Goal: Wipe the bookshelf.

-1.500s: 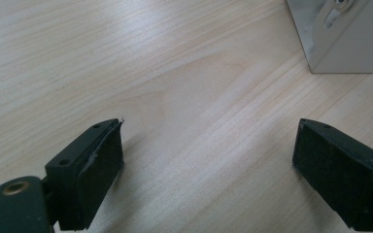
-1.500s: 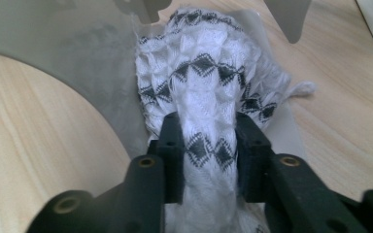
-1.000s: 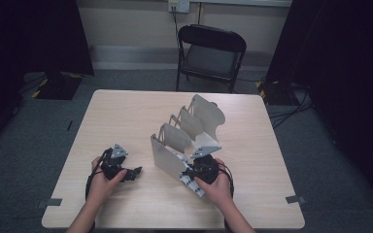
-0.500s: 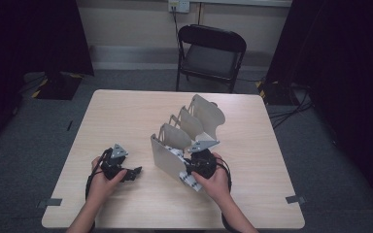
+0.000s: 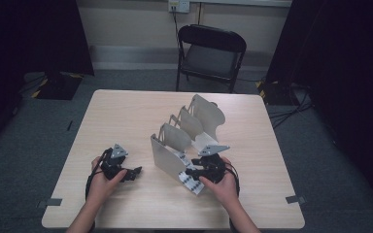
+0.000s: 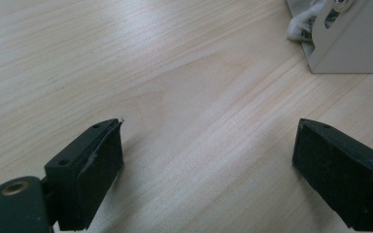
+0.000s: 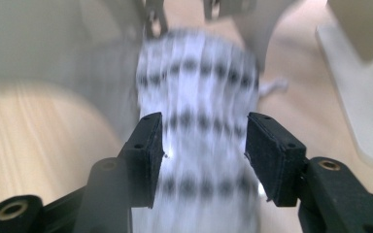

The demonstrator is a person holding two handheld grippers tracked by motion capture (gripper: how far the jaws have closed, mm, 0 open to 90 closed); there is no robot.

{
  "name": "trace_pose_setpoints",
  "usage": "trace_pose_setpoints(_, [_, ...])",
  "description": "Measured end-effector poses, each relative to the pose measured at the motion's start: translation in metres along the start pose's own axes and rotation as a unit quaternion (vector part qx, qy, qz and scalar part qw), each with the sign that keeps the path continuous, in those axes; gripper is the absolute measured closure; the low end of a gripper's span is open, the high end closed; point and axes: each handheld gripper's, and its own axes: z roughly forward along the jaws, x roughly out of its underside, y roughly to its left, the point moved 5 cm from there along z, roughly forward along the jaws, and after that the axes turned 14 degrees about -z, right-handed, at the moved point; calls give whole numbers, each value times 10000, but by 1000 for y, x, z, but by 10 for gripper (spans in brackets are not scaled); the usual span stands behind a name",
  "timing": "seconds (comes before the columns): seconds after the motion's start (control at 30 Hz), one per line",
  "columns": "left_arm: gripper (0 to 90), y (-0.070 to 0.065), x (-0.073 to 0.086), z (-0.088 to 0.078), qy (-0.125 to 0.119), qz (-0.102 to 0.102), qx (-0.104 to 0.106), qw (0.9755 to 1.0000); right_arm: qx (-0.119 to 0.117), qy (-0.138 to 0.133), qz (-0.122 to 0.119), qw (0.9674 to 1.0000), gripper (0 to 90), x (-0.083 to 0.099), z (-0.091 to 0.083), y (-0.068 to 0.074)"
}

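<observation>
Lying on the table [image 5: 126,111] just ahead of the right claw [image 5: 190,173], a white cloth [image 5: 190,180] with rows of dark dots is seen partly tucked under the near end of a grey rack [image 5: 167,158]. In the right gripper view the cloth [image 7: 199,97] is spread below and beyond the claw [image 7: 203,145]; its jaws stand partly apart, having just been opening, and the cloth is seen in the gap between them, though the pads are not pressed on it, so nothing is gripped. The picture there is blurred, so it cannot be told whether the pads brush the fabric. The rack's upright plates [image 7: 53,43] are seen beyond the cloth and to the claw's left, with a further plate [image 7: 364,97] off to its right. From above, the rack is made out as a row of curved dividers running away from the right claw toward the far side of the table, and the right hand [image 5: 221,182] is placed against its near end. The left claw [image 5: 135,172] is held low over bare wood, well apart from the rack, which lies off to its right in the high view. In the left gripper view its jaws [image 6: 204,160] are set wide, with nothing between them but tabletop; a corner of the rack [image 6: 340,43] and a bit of the cloth [image 6: 301,26] are seen far ahead and to the right of this claw. A black chair [image 5: 211,53] is stood beyond the table's far edge.
</observation>
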Motion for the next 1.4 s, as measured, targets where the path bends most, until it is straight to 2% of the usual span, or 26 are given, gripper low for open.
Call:
trace_pose_setpoints(0.1, [108,0,0,0,-13,-14,1,10000,-60,160,-82,9998,462,18,-5,8])
trace_pose_setpoints(0.2, [108,0,0,0,-17,-23,4,10000,32,296,-226,9993,462,31,-5,14])
trace_pose_setpoints(0.23, [108,0,0,0,-15,-20,3,10000,74,282,-246,9993,477,33,-4,16])
trace_pose_setpoints(0.27, [108,0,0,0,-17,-22,2,10000,126,270,-252,9992,536,35,-3,16])
trace_pose_setpoints(0.3, [108,0,0,0,-18,-22,-1,10000,81,267,-243,9993,596,35,-1,17])
trace_pose_setpoints(0.5, [108,0,0,0,-17,-22,1,10000,74,277,-136,9995,671,26,12,14])
trace_pose_setpoints(0.73, [108,0,0,0,-17,-23,1,10000,73,329,-195,9992,687,12,28,11])
trace_pose_setpoints(1.0, [108,0,0,0,-17,-21,0,10000,61,311,-157,9994,690,6,35,8])
trace_pose_setpoints(1.17, [108,0,0,0,-9,-14,-1,10000,18,262,-174,9995,722,8,35,10])
trace_pose_setpoints(1.4, [107,0,0,0,-9,-17,-14,10000,-96,266,-228,9993,739,19,21,15])
